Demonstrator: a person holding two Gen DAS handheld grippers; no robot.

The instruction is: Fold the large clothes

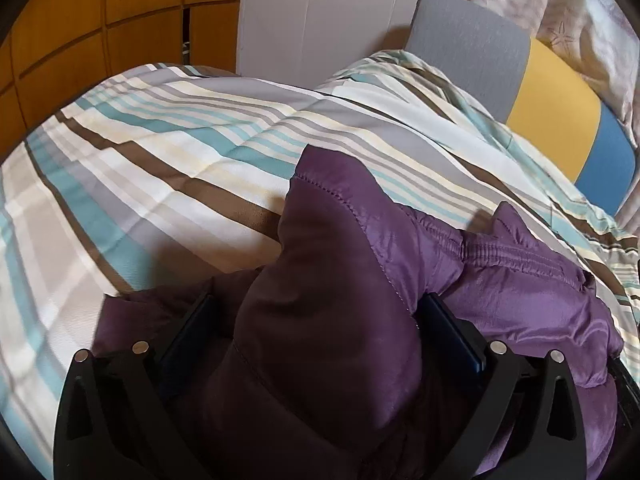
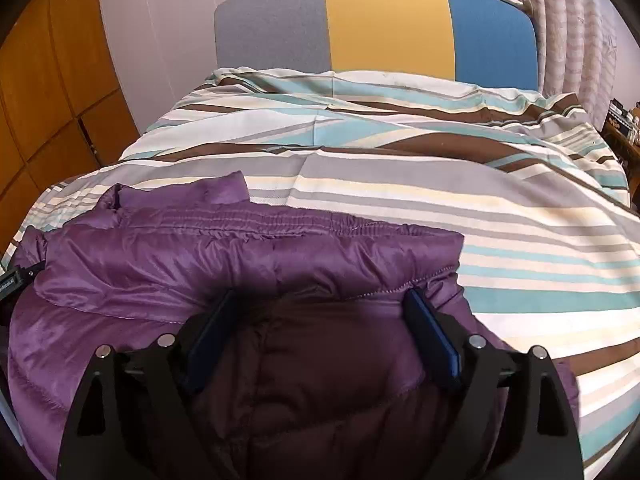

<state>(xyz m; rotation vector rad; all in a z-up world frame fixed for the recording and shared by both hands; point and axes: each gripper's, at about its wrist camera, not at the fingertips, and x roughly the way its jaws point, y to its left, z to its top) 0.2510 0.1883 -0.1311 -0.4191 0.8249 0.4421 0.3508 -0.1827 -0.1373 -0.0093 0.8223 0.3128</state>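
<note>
Striped bedspread covers the bed. Headboard in grey, yellow, blue panels. Patterned curtain to its right, wooden wardrobe left. Cluttered shelf at far right, probably; too small.

The purple jacket is running off the lower frame edge, and its bulk is hiding the bedspread beneath.

A bed carries everything, spread with a duvet striped in white, grey, teal, cream and brown, which is rumpled toward the headboard of grey, yellow and blue panels. Directly on the duvet lies a puffy purple quilted jacket, bunched at the near edge of the bed.
</note>
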